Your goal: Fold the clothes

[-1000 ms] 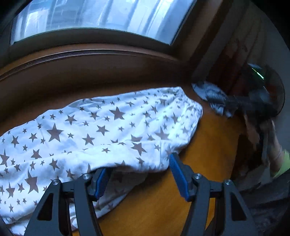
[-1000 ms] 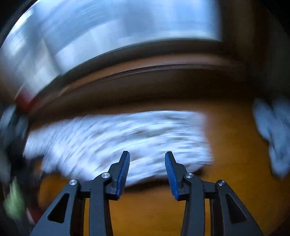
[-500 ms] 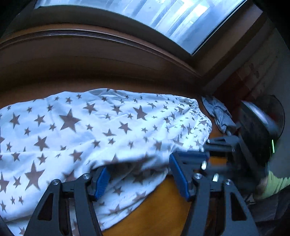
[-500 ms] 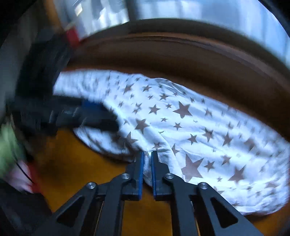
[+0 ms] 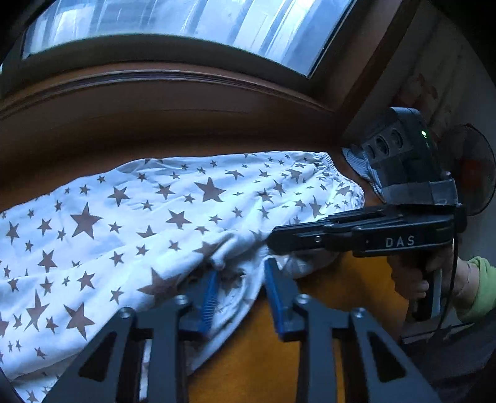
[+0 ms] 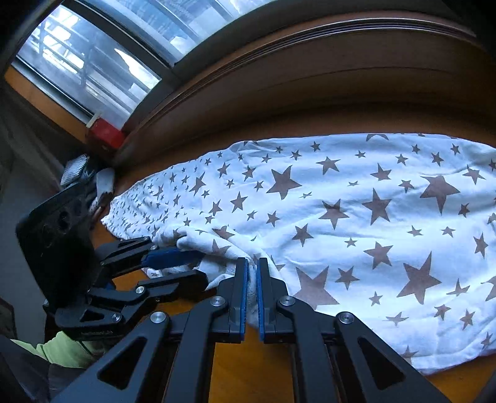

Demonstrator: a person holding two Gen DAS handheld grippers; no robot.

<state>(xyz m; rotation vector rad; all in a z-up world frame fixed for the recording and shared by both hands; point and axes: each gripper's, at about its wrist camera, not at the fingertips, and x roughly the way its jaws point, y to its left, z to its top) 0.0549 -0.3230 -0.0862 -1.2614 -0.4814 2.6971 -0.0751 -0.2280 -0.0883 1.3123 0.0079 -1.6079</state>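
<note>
A white garment with brown stars (image 5: 161,217) lies spread on an orange wooden table (image 5: 263,365); it also fills the right wrist view (image 6: 356,217). My right gripper (image 6: 252,272) is shut on the garment's near edge, with cloth pinched between its blue pads. In the left wrist view the right gripper (image 5: 272,241) reaches in from the right onto that edge. My left gripper (image 5: 240,279) stands with its jaws apart around a bunched fold of the same edge, close beside the right one. In the right wrist view the left gripper (image 6: 198,263) comes in from the left.
A striped grey cloth (image 5: 361,167) lies at the table's far right end. A dark wooden sill and window (image 5: 186,28) run behind the garment. A red box (image 6: 104,135) sits on the sill, with other cloth (image 6: 74,169) below it. A fan (image 5: 471,173) stands at the right.
My right gripper swung in from open over the table and closed on the garment's near edge. My left gripper moved forward and narrowed around the bunched edge.
</note>
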